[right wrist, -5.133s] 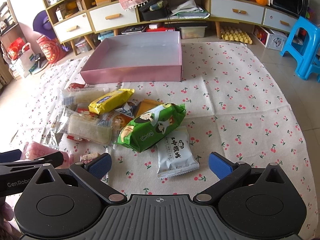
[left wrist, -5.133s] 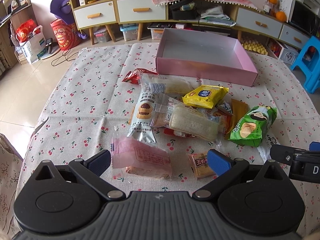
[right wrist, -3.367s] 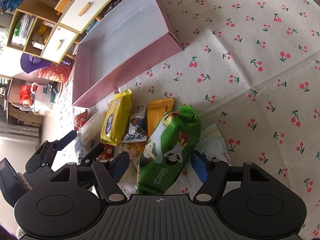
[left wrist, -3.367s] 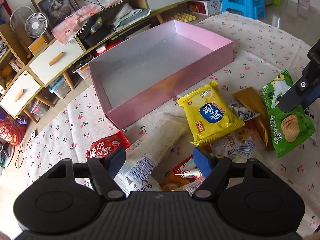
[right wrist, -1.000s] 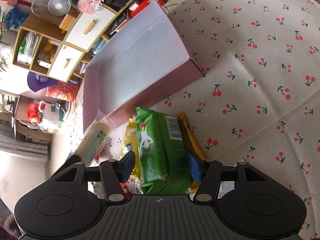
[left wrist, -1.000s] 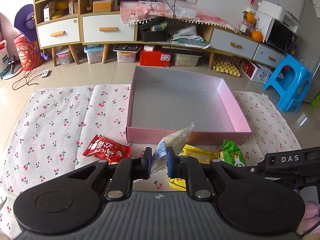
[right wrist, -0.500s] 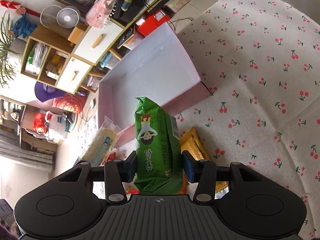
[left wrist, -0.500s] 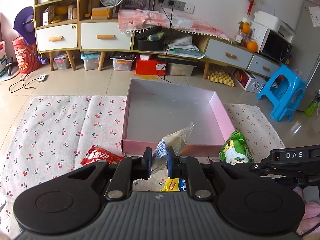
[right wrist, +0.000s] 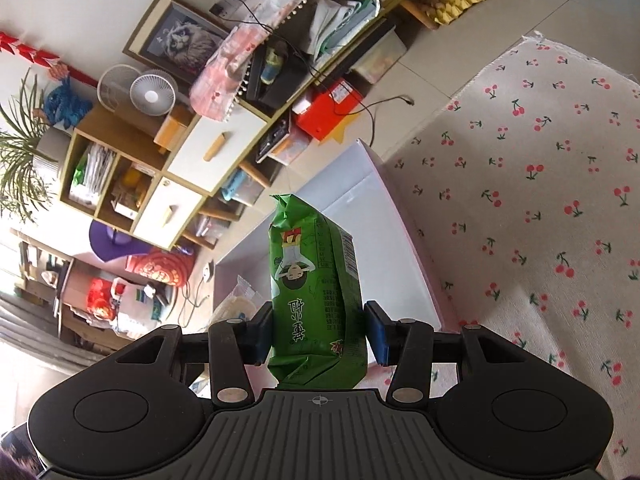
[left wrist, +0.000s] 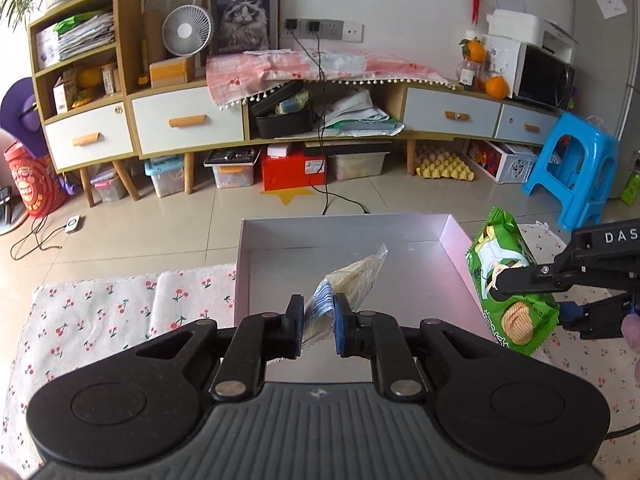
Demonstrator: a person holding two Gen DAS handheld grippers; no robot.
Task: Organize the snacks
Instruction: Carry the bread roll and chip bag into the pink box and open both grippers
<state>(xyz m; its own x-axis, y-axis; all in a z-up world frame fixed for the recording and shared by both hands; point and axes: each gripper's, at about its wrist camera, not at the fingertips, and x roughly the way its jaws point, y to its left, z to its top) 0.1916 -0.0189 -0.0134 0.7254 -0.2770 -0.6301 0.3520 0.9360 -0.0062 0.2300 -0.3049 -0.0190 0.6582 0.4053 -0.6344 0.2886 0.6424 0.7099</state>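
Carrying was the step in hand. Left wrist view: the left hand-held gripper (left wrist: 314, 322) was clamped on a clear wafer packet (left wrist: 352, 276) over the pink box (left wrist: 454, 236), near its front wall.

Right wrist view: the right hand-held gripper (right wrist: 318, 334), jaws having just closed further, gripped a green chip bag (right wrist: 316, 292) above the box's right wall. Next move, in my judgement: lower both inside, then release.

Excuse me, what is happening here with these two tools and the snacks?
A person is sorting snacks into a pink box on a cherry-print cloth, with a handheld gripper in each hand. The left gripper is shut on a clear-wrapped snack and holds it over the box. The right gripper grips a green chip bag at the box's edge. The part of the box that can be seen has nothing in it yet.
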